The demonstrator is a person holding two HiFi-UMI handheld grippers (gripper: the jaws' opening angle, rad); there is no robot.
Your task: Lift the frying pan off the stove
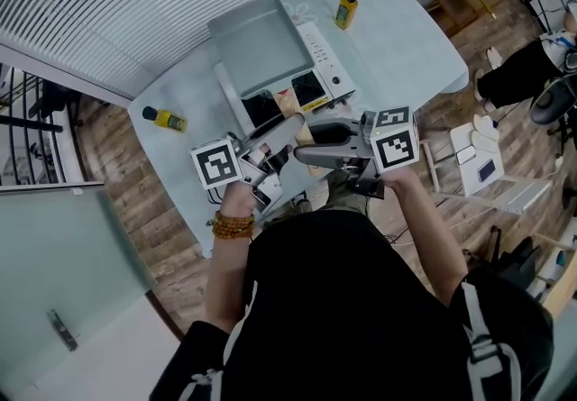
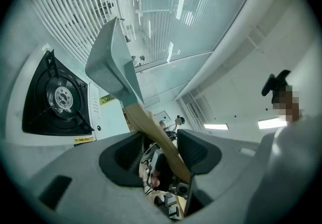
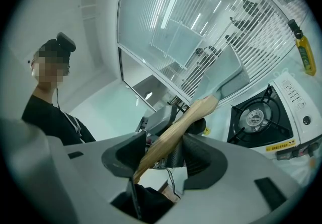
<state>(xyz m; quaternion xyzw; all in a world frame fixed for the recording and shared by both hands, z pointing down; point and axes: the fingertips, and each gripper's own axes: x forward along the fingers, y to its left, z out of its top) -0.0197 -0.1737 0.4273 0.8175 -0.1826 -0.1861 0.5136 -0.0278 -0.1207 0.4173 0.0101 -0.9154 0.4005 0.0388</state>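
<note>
A square grey frying pan [image 1: 257, 43] hangs in the air above the white stove [image 1: 326, 66], clear of its black burner [image 1: 263, 109]. Its wooden handle [image 1: 288, 104] points back toward me. My left gripper [image 1: 287, 132] and right gripper [image 1: 306, 149] meet at that handle from either side. In the left gripper view the handle [image 2: 157, 136] runs slantwise between the jaws up to the pan [image 2: 110, 64]. In the right gripper view the handle [image 3: 173, 130] is clamped between the pads, with the pan [image 3: 229, 74] beyond and the burner [image 3: 256, 117] below it.
The stove stands on a pale glass table [image 1: 406, 39]. One yellow bottle [image 1: 345, 5] stands at its far side and another [image 1: 165, 118] lies near the left edge. A seated person [image 1: 527, 66] and a stool are off to the right on the wooden floor.
</note>
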